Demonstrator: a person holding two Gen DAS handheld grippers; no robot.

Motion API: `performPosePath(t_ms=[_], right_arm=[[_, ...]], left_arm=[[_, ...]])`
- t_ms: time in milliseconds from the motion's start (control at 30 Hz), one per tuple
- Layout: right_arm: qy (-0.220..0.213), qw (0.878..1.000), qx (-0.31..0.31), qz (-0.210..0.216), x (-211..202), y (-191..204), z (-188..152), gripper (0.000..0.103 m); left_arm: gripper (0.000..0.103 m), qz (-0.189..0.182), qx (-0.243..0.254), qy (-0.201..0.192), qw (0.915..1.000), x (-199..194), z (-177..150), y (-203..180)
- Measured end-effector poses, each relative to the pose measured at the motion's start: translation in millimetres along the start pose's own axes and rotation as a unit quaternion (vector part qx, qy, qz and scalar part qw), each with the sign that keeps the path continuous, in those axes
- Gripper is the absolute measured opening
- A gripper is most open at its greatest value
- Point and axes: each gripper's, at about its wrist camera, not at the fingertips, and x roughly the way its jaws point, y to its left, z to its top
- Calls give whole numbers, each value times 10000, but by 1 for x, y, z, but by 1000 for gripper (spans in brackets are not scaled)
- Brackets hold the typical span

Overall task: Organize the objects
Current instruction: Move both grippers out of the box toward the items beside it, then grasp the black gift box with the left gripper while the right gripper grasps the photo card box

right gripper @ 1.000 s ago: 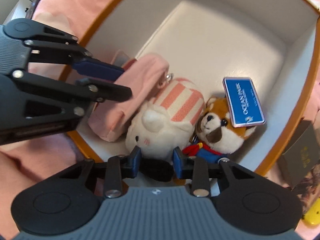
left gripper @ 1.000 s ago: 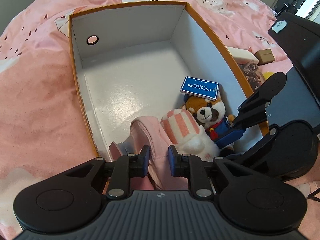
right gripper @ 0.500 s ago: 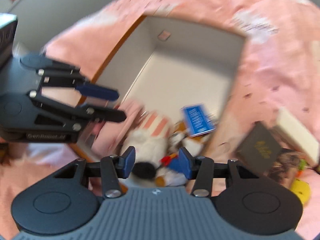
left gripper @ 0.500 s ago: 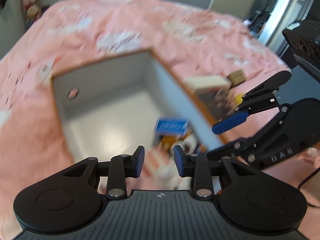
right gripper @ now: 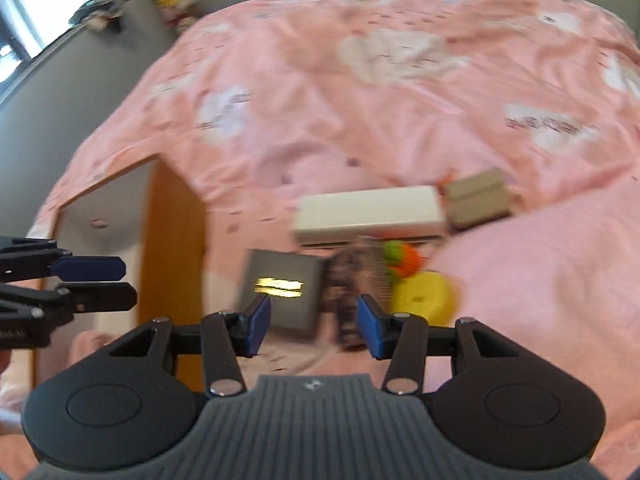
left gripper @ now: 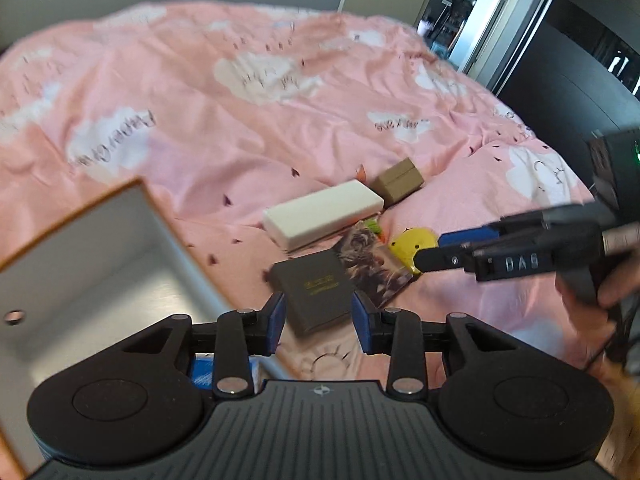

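Small boxes (left gripper: 322, 215), yellow toy (left gripper: 412, 243) beside open box (left gripper: 160, 216)

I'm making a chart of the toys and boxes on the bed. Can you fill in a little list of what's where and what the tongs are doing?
surface: pink cloud-print bedspread
storage box: orange-rimmed, white inside, at the left
dark grey box with gold print: on the bedspread, next to the storage box
picture card: beside the dark grey box
white long box: behind them
brown cardboard box: farthest back
yellow toy: right of the card
left tongs: open, empty
right tongs: open, empty, hovering near the pile
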Motion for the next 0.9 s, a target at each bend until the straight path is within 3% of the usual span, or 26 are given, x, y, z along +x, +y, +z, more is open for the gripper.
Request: performPosePath(t_ms=[67,267,467,600,900], right_arm=[[-83,9999,12,-90,-1,-12,-1,50],[-159,9997,-209,6,37,-19,1,48],[-32,9986,-523,-9,67,-22,5,46],[156,9976,-672,-70,86,-28,4,44],[360,9973,-616,170,105,-46,8,42]], left_arm=[[53,72,-148,172,9997,21,10,-2],[57,617,-288,940,9932,80,29,-9],[63,1109,-377,1425,9828,115,37,-5],[65,1077,-523,1722,9778,133,35,-1],[75,876,-1116,1814,9731,153,34,14]])
